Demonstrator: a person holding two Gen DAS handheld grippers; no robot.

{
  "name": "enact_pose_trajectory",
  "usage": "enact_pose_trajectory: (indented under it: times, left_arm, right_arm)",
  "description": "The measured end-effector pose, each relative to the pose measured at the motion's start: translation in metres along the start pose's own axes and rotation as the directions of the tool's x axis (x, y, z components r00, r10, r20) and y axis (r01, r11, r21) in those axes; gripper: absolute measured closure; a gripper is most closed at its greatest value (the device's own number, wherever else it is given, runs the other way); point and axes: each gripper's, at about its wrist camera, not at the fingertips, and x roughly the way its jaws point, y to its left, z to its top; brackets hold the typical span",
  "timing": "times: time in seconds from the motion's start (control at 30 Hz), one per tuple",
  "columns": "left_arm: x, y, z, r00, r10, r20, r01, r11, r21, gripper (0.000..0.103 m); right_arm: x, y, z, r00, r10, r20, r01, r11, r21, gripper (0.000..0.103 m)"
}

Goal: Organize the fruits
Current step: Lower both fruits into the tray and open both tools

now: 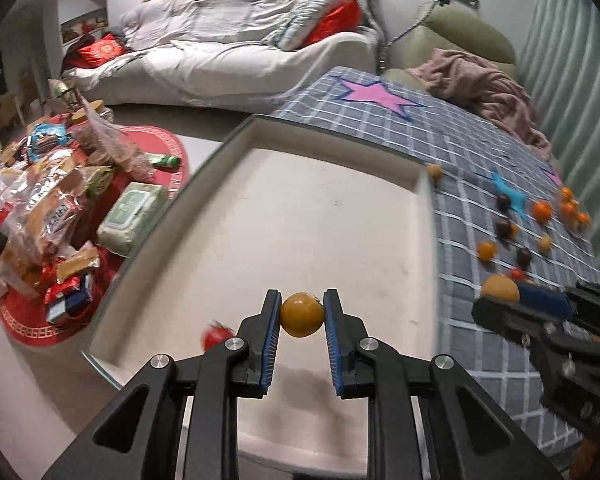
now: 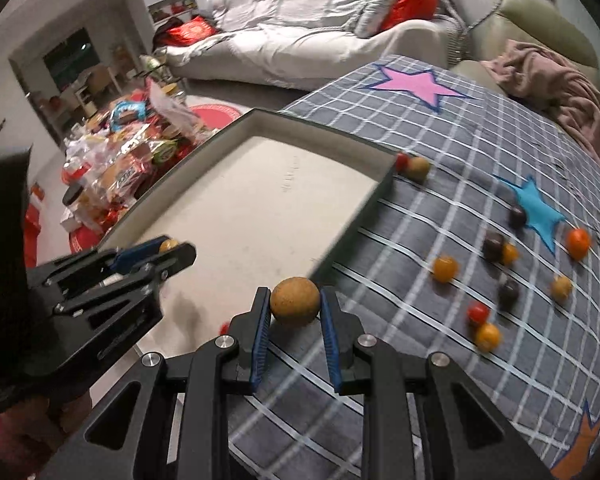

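Place: a home living room
Evidence: white sofa [image 1: 236, 52] with red cushions [image 1: 100, 50], round red rug [image 1: 168, 152], snack packets [image 1: 52, 208]

Yellow fruit [image 1: 302, 314] held above tray [image 1: 260, 136]. Brown fruit [image 2: 295, 301] held above tray's edge. Red fruit [image 1: 216, 336] in tray. Loose fruits [image 2: 445, 269] scattered on checked cloth [image 2: 420, 216].

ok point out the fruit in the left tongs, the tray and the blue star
yellow fruit [image 1: 302, 314], left wrist view, its front face
tray [image 2: 260, 216], right wrist view, bare floor
blue star [image 2: 534, 210], right wrist view, its centre
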Motion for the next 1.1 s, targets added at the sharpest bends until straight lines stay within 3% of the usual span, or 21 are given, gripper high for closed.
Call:
enact_pose_trajectory:
  times: [0.23, 0.5, 0.6, 0.63, 0.7, 0.73, 0.8, 0.9, 1.1]
  left_arm:
    - [0.024, 0.018, 0.013, 0.997, 0.078, -0.027, -0.078, 0.997, 0.011, 0.080]
    - [0.039, 0.030, 0.007, 0.991, 0.117, -0.067, -0.117, 0.993, 0.005, 0.080]
    - [0.039, 0.031, 0.006, 0.992, 0.108, -0.058, -0.108, 0.994, 0.005, 0.079]
    - [0.039, 0.031, 0.006, 0.993, 0.106, -0.058, -0.106, 0.994, 0.004, 0.077]
    - [0.039, 0.036, 0.007, 0.992, 0.112, -0.059, -0.113, 0.993, -0.023, 0.029]
    - [0.037, 0.038, 0.007, 0.992, 0.123, -0.042, -0.124, 0.991, -0.040, 0.025]
    - [0.034, 0.041, 0.006, 0.992, 0.122, -0.022, -0.123, 0.991, -0.058, 0.025]
    - [0.032, 0.042, 0.007, 0.995, 0.097, -0.038, -0.099, 0.992, -0.079, 0.025]
    - [0.017, 0.019, 0.008, 0.997, 0.079, -0.018, -0.079, 0.997, -0.025, 0.025]
  right_arm:
    - [0.034, 0.020, 0.011, 0.999, 0.013, -0.047, -0.014, 0.999, -0.039, 0.076]
    - [0.060, 0.034, 0.006, 0.994, -0.001, -0.108, -0.009, 0.995, -0.095, 0.076]
    - [0.058, 0.038, 0.006, 0.995, 0.010, -0.100, -0.021, 0.994, -0.105, 0.060]
    - [0.056, 0.040, 0.006, 0.996, -0.005, -0.093, -0.006, 0.993, -0.117, 0.054]
    - [0.052, 0.044, 0.007, 0.997, -0.023, -0.076, 0.013, 0.990, -0.138, 0.037]
    - [0.050, 0.045, 0.007, 0.997, -0.026, -0.069, 0.016, 0.990, -0.142, 0.032]
    - [0.042, 0.042, 0.008, 0.999, -0.011, -0.052, 0.004, 0.991, -0.134, 0.024]
    - [0.033, 0.038, 0.006, 0.999, -0.033, -0.037, 0.028, 0.992, -0.125, 0.023]
    - [0.007, 0.002, -0.003, 0.998, -0.058, 0.002, 0.058, 0.998, -0.037, 0.022]
